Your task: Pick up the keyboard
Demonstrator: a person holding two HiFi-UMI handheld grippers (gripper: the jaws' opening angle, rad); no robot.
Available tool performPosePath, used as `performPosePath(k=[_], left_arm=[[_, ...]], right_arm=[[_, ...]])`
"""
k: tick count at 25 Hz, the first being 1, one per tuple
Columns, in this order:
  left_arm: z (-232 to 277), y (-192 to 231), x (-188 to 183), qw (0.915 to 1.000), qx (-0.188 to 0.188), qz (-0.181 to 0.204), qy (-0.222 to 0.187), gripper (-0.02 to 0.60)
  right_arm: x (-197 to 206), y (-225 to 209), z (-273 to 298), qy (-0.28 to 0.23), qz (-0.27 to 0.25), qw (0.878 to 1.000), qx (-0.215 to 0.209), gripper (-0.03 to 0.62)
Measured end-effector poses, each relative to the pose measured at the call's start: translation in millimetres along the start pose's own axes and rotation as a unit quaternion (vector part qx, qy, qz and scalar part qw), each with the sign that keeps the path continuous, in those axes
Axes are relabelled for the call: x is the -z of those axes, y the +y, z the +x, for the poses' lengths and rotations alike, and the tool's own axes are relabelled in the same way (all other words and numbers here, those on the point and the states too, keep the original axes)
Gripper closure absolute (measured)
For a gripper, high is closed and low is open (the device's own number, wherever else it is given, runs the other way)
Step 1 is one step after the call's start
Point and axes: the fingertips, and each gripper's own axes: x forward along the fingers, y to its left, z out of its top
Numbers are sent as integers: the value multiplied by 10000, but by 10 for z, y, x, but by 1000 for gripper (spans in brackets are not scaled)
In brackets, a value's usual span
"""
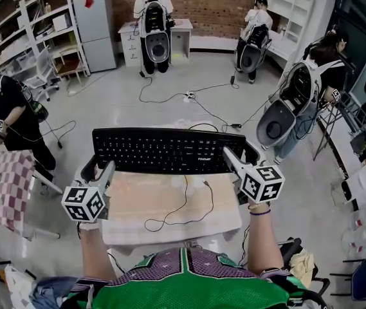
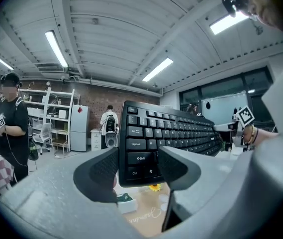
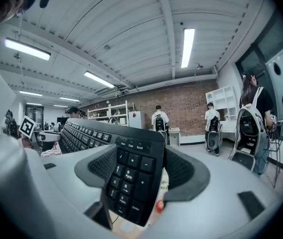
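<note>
Both pairs of jaws are clamped on the keyboard (image 1: pixel 166 150), standing fairly wide because each spans its depth. The left gripper (image 1: pixel 98 167) takes the end at 9 o'clock, its dark, dimpled pads (image 2: pixel 104 171) pressing either side beside the Ctrl and Shift keys. The right gripper (image 3: pixel 141 168) takes the number-pad end at 3 o'clock in the same way. The keyboard is a long black plastic slab with low square keys, held roughly level in the air above a pale, smooth-topped table (image 1: pixel 131 205), clear of it. A thin black cable (image 1: pixel 186 205) hangs from it toward 6 o'clock and loops on the tabletop. Each gripper is matte grey with curved fingers and carries a cube (image 1: pixel 83 203) of black-and-white square markers. At 9 o'clock a pink checked cloth (image 1: pixel 2 185) covers another surface.
</note>
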Motion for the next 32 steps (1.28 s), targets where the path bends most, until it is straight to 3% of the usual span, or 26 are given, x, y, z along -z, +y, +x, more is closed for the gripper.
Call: performPosePath(k=[10, 32], left_arm=[[-25, -7, -25, 9998, -91, -22, -171, 324], [44, 18, 86, 9998, -103, -165, -56, 324]], right_arm=[[-74, 1, 15, -152, -142, 9998, -37, 310], [-17, -36, 82, -9, -56, 10000, -30, 312]])
